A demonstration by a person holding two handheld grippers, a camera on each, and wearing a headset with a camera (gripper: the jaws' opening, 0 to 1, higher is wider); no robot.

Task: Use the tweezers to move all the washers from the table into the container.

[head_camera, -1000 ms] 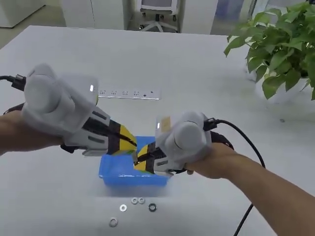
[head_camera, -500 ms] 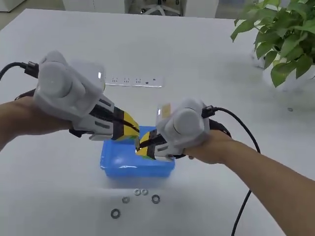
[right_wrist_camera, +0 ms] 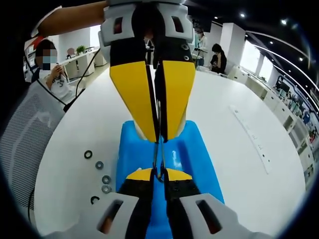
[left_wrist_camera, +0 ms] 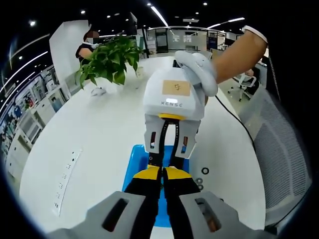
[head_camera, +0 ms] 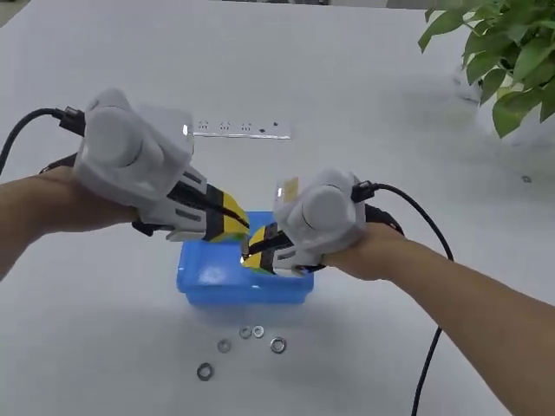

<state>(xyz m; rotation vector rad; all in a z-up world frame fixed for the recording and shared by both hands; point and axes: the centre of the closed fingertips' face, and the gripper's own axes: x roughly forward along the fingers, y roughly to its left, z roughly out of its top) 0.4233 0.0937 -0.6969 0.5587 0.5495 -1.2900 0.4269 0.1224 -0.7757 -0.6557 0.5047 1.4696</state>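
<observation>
Head view looks steeply down; gripper views face each other closely, sharing the container (head_camera: 243, 293).

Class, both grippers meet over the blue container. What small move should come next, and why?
Probably the left gripper should let go, so the right gripper alone can carry the tweezers to the washers: both clamp the tweezers above the blue container, while five washers lie on the table beside it.

Five washers (head_camera: 245, 332) lie on the surface (head_camera: 364, 104) at 6 o'clock from one blue container (head_camera: 243, 295). There is one pair of tweezers (right_wrist_camera: 158, 149), one power strip (head_camera: 243, 129) and one plant (head_camera: 512, 52).
</observation>
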